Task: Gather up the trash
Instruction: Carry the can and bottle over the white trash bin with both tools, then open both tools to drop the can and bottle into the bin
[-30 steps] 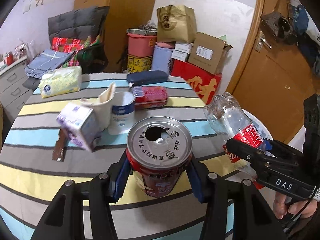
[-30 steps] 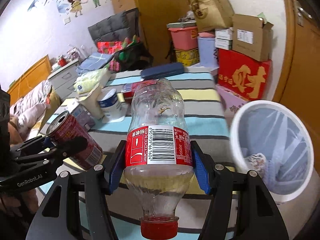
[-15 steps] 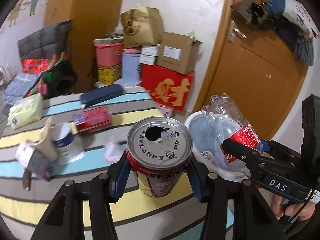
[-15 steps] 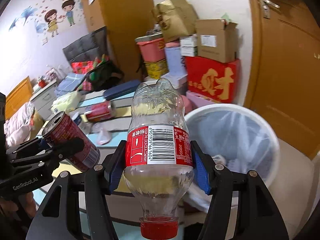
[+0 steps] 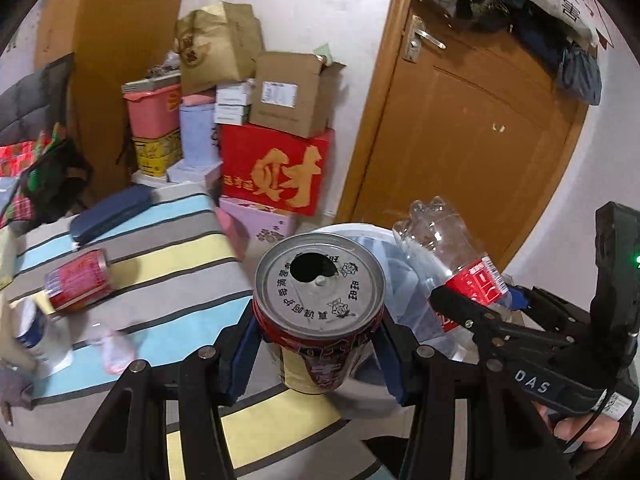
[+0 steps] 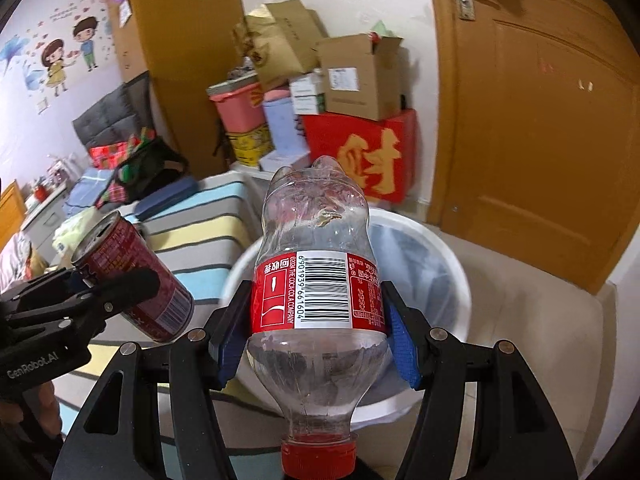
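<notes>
The red drink can sits upright between the blue pads of the left tool, clamped at its sides with its opened silver lid facing the camera; from the right wrist view the same can hangs tilted over the edge of the striped worktop. The clear plastic bottle with a red label is gripped around its label by the right tool, cap toward the camera and base pointing away. Both are held in the air above or just beside the white trash bin, which stands on the floor between the worktop and the wooden door; the bin holds a pale liner. On the worktop lie another red can on its side, a dark blue case and what looks like a crumpled wrapper, blurred. Stacked boxes stand by the wall behind
</notes>
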`<state>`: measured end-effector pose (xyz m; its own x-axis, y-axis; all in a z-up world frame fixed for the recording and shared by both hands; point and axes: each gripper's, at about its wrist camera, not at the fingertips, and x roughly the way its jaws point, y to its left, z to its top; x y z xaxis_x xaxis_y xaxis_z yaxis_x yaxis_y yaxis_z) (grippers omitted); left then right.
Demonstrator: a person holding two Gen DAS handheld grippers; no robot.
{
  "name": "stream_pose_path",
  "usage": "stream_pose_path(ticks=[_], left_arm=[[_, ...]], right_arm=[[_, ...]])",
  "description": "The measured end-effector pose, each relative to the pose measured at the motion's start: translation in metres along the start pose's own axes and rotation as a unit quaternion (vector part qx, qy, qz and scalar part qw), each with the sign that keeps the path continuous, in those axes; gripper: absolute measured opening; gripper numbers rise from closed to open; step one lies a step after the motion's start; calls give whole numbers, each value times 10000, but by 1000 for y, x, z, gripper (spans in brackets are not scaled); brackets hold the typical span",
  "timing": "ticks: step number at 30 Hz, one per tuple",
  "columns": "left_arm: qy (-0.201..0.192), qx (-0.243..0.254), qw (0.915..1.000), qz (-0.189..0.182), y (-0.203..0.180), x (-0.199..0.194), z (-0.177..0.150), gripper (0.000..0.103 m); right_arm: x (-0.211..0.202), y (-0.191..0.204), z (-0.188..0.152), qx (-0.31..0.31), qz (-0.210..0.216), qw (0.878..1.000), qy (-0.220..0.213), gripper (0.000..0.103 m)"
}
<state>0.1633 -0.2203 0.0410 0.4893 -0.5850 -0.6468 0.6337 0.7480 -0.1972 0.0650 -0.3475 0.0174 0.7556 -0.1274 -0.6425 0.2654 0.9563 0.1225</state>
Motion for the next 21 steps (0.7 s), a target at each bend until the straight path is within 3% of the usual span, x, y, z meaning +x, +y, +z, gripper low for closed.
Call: stream_pose_path(ticks=[9,21], left_arm=[[269,123,9995,-60,-22,41,4,53],[462,15,9989,12,-19,71,6,54]], right_arm=[[19,-25,-7,120,-154,9993,328,63],[36,-39,-7,18,-277,9981,552,63]])
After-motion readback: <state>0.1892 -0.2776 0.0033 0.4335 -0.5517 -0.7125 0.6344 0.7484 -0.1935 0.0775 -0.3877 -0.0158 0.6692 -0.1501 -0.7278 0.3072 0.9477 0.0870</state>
